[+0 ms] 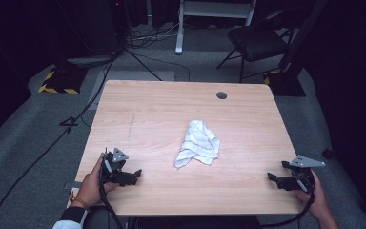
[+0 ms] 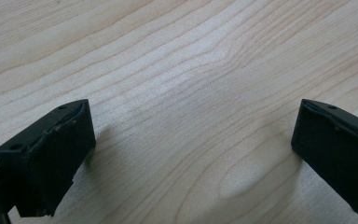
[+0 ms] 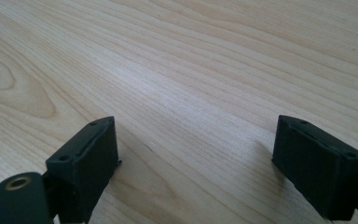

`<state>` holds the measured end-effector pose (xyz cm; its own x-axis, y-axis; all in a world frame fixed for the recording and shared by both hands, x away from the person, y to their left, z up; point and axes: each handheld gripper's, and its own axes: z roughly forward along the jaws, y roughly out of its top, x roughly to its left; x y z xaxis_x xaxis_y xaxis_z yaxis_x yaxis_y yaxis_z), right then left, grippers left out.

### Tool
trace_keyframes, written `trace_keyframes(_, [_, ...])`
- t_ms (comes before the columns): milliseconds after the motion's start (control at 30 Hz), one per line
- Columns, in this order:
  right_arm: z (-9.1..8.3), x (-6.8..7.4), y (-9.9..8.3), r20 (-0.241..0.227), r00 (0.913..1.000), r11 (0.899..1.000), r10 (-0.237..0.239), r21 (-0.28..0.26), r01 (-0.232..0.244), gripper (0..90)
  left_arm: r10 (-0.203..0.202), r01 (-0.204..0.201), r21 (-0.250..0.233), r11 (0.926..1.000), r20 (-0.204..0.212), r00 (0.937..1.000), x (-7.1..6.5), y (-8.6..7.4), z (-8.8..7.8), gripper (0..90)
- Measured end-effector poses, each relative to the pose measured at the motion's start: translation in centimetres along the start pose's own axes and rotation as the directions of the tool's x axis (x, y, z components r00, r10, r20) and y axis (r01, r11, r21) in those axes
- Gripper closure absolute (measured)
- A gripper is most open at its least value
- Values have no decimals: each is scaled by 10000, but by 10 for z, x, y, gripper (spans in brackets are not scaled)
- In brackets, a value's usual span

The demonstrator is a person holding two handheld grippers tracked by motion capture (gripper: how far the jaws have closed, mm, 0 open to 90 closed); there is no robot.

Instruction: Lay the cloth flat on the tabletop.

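A crumpled white towel (image 1: pixel 198 143) lies in the middle of the light wooden table (image 1: pixel 143 114). My left gripper (image 1: pixel 134 175) rests near the front left corner, held by a hand, pointing right toward the towel but well short of it. In the left gripper view it (image 2: pixel 193 140) stands open, its jaws wide apart over bare wood. My right gripper (image 1: pixel 272 179) sits near the front right corner, pointing left. In the right gripper view it (image 3: pixel 196 154) is open too, with nothing between the jaws.
A round cable hole (image 1: pixel 221 95) sits near the table's far edge. Beyond the table stand a dark chair (image 1: pixel 259 40), a white frame (image 1: pixel 209 14) and cables (image 1: pixel 76 114) on the grey floor.
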<state>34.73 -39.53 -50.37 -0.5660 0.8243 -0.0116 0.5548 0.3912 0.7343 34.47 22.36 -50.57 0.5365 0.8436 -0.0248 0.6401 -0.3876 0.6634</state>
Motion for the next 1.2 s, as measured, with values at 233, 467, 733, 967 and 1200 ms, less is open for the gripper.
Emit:
trace_keyframes(233, [1, -1, 1, 47, 9999, 9999, 100, 62, -100, 114, 7, -7, 10, 10000, -39, 10000, 0, 0, 0, 0])
trace_keyframes(467, [2, 1, 2, -29, 10000, 9999, 31, 109, -31, 115, 822, -827, 46, 9966, 630, 9946, -3, 1, 0, 1])
trace_keyframes(733, [8, -2, 10, -536, 9977, 9982, -425, 396, 447, 82, 1587, -1596, -30, 9872, 1287, 9789, -2, 8, 6, 2])
trace_keyframes(967, [18, 7, 26, -511, 9918, 9926, -1169, 270, 1184, 201, 1844, -1877, 78, 9822, 1518, 9711, -9, 20, 15, 7])
trace_keyframes(1200, [32, 28, 57, -1274, 9752, 9833, -1809, -19, 1822, 266, 2178, -2207, -51, 9753, 1837, 9585, -14, 35, 24, 115])
